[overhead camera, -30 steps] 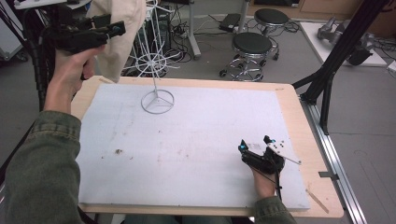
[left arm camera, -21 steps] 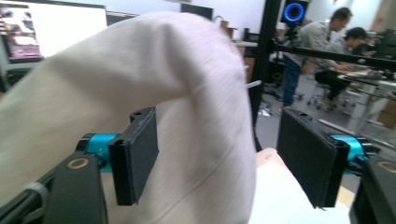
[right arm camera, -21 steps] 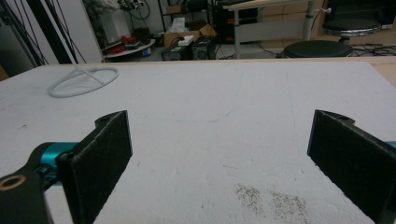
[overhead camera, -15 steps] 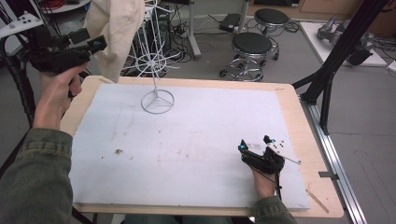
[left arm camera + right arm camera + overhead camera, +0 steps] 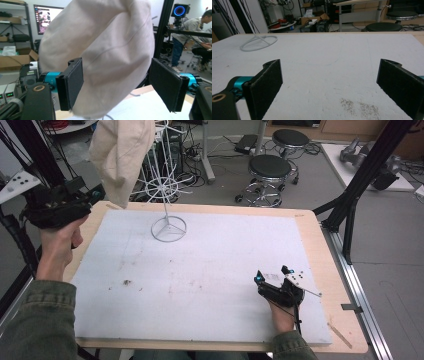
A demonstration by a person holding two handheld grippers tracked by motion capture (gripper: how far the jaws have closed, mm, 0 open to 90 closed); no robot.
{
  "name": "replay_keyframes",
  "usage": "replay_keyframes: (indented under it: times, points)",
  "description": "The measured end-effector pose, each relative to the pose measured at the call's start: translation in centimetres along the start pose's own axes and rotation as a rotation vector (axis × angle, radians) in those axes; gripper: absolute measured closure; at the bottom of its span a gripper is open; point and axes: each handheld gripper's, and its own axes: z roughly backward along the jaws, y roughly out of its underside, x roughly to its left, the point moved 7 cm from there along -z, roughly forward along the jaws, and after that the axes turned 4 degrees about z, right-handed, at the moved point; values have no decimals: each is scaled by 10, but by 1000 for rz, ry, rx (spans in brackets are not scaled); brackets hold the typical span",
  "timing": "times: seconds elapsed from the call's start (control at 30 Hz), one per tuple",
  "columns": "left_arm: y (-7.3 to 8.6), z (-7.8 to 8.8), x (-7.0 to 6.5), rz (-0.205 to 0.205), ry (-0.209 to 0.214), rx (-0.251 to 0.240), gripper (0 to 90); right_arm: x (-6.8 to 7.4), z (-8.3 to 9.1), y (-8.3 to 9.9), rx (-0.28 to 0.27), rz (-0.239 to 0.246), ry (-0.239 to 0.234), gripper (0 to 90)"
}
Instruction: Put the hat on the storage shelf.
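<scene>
Left gripper (image 5: 75, 202) raised, fingers just opened wide, right gripper (image 5: 272, 276) low, fingers apart

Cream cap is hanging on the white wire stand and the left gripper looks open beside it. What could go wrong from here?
1. The cream fabric cap hangs off one side of the thin white wire stand; a nudge from the left gripper, whose fingers have just been opening beside it, might dislodge it.
2. The stand's small ring base sits loose on the white board; snagged fabric could tip it.
</scene>
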Motion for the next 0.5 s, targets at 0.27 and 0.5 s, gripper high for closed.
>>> replay_keyframes:
  times: [0.27, 0.5]
  points:
    - [32, 24, 8, -11, -75, -46, 277, 0, 0, 0, -4, 5, 6, 54]
    - [57, 37, 8, -17, -120, -48, 274, 0, 1, 0, -2, 10, 3, 54]
